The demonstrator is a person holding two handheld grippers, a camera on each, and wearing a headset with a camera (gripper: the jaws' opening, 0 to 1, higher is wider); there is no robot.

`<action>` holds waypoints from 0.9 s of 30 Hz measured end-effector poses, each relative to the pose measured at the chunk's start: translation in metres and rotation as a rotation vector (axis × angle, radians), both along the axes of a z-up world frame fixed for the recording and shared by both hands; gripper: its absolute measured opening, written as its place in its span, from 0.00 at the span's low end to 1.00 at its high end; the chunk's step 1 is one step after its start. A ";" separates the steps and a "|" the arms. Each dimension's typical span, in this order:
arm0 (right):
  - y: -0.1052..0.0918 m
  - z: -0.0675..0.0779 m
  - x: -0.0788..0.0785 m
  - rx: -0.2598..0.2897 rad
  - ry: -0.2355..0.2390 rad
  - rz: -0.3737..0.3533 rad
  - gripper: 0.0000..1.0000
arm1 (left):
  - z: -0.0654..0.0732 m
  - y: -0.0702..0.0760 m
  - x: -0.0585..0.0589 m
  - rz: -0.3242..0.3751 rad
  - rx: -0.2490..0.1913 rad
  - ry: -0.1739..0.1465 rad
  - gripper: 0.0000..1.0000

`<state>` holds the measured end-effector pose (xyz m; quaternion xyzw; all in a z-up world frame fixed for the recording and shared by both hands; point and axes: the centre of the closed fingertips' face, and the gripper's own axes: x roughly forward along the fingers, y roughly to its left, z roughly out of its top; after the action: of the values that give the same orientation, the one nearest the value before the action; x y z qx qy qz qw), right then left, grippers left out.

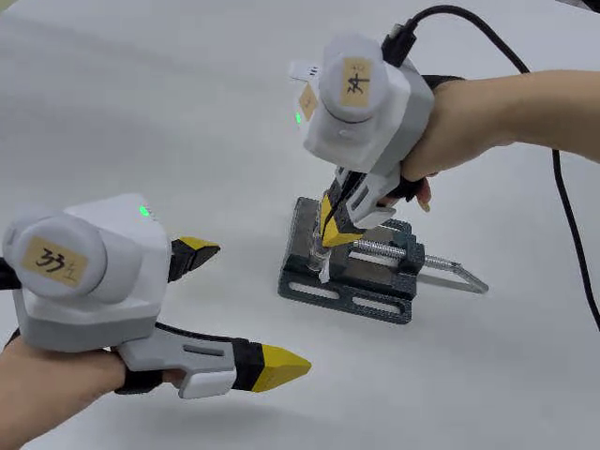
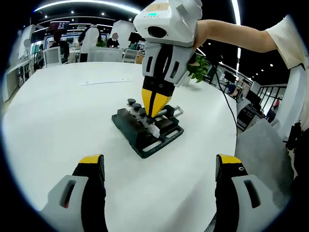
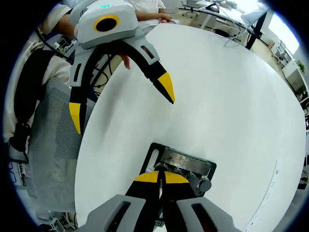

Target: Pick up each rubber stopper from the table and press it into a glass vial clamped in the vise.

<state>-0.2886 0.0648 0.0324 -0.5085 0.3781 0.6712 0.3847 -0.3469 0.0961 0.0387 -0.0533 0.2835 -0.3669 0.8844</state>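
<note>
Left gripper (image 1: 244,307) hangs low at my left with its jaws spread wide and nothing between them, well apart from the vise (image 1: 323,291). At centre, my right gripper (image 1: 330,234) points straight down over the vise with its jaws closed together. The tips sit right on top of a vial (image 1: 321,261), and I cannot tell whether a stopper is pinched under them.

The vise stands on the white table (image 1: 141,112), in from its edge, with its screw handle (image 1: 455,270) sticking out to the right. From the left gripper view, a row of vials (image 2: 137,110) stands upright in the vise. At least three of them carry dark stoppers (image 2: 131,101), and the right gripper's tips are down on the vial at the near end.

My worry is a push that is not square. If I lean, I judge the stopper would cock in the neck and spring out, or the glass could chip. The vise looks unbraced on a smooth top, so a hard press might skate it sideways. The closed tips could also knock the neighbouring stopper.
</note>
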 end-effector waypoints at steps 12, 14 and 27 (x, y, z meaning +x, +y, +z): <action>0.000 -0.002 -0.001 0.013 0.014 -0.028 0.00 | 0.000 -0.001 0.003 0.012 -0.002 0.000 0.95; -0.002 -0.002 -0.003 0.011 0.009 -0.021 0.00 | 0.001 -0.001 0.003 0.014 -0.003 -0.001 0.95; 0.004 -0.005 -0.001 -0.088 -0.075 0.019 0.00 | 0.004 -0.005 0.006 0.005 -0.006 -0.011 0.95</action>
<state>-0.2894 0.0691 0.0269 -0.5531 0.3879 0.6381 0.3694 -0.3408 0.0908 0.0428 -0.0546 0.2776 -0.3660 0.8866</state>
